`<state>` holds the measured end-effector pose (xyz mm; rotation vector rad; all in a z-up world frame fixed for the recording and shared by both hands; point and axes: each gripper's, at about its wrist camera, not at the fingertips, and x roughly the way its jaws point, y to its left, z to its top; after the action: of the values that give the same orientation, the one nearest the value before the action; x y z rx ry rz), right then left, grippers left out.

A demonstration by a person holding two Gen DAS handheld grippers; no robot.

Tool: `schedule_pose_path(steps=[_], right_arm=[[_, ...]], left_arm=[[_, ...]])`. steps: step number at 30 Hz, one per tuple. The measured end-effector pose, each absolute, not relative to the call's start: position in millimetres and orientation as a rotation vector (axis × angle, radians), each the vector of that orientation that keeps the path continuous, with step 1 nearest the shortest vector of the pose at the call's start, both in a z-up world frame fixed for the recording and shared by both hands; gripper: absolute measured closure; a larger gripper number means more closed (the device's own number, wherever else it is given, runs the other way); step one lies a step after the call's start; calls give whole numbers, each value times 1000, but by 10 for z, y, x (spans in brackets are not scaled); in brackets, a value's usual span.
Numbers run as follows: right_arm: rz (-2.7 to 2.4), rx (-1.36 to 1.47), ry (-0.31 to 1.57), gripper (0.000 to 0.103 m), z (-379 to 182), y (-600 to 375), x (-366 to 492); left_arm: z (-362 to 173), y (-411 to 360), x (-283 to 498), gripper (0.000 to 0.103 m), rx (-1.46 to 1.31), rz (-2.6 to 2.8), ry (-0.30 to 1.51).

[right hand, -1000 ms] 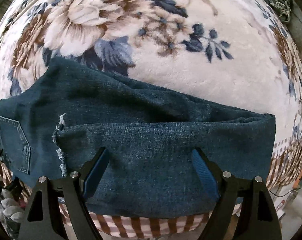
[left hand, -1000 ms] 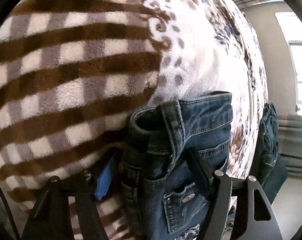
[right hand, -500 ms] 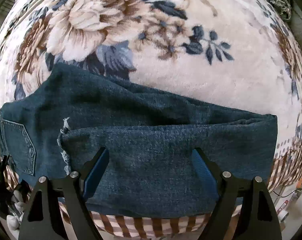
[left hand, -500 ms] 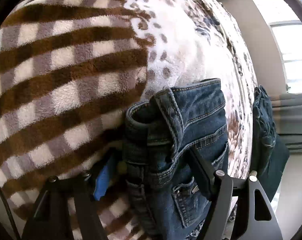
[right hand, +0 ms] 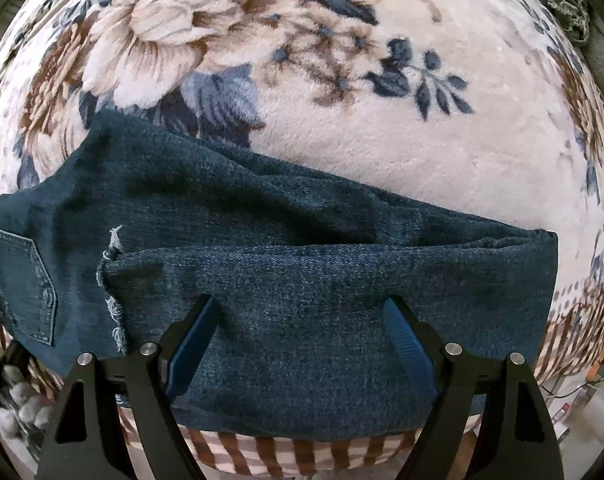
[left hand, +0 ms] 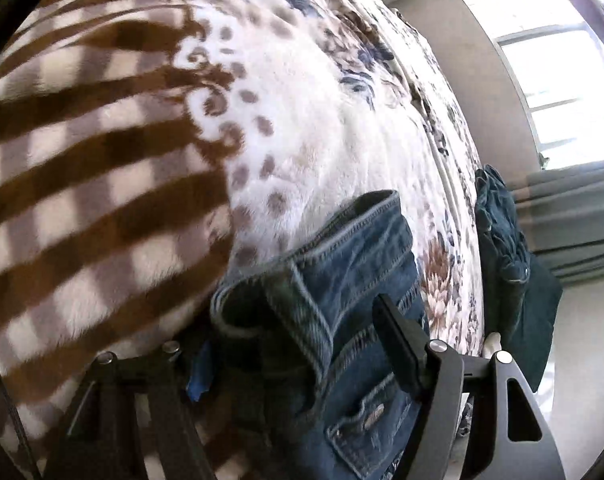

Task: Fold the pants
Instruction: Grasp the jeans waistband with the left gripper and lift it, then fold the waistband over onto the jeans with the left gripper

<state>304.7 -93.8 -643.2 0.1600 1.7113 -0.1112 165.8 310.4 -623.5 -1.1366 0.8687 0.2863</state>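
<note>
— How far along are they with those jeans [right hand: 302,280]?

— Partway, I'd say. The legs already lie one on the other across the blanket [right hand: 381,140], and the frayed hem [right hand: 110,276] has been brought back over the thigh, so one lengthwise fold and one crosswise fold look done.

— And the tongs?

— The right gripper [right hand: 302,344] stands wide, the folded denim spread between and beyond its fingers; it grips nothing that I can see. The left gripper [left hand: 298,344] has the waistband [left hand: 302,292] bunched between its fingers. Its fingers sit fairly wide around the wad, and whether it truly pinches the cloth I cannot tell.

— Where's the back pocket?

— Off to the left of the right tongs, at the waist end.

— What remains?

— Probably one more fold of the waist end, then a smoothing. Another dark garment [left hand: 505,256] hangs at the far edge, right of the left tongs.
</note>
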Motion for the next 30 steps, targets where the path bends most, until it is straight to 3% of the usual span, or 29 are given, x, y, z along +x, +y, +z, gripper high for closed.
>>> schedule_pose_path(steps=[3, 5, 8, 22, 30], right_arm=[[-113, 156, 1714, 17, -6462, -896, 3053], [-111, 157, 1712, 17, -6459, -889, 3053], [-122, 127, 1703, 17, -6462, -889, 3051], [-175, 145, 1671, 17, -6356, -1329, 2834], [-186, 174, 1647, 17, -6244, -1919, 2563]], left_arm=[[-6298, 3132, 1682, 42, -1142, 298, 876], [-6242, 3120, 1676, 66, -1102, 320, 889], [-6023, 3051, 1687, 75, -1018, 336, 899], [-4375, 1696, 1906, 82, -436, 221, 850], [-4097, 416, 1963, 83, -247, 33, 895]])
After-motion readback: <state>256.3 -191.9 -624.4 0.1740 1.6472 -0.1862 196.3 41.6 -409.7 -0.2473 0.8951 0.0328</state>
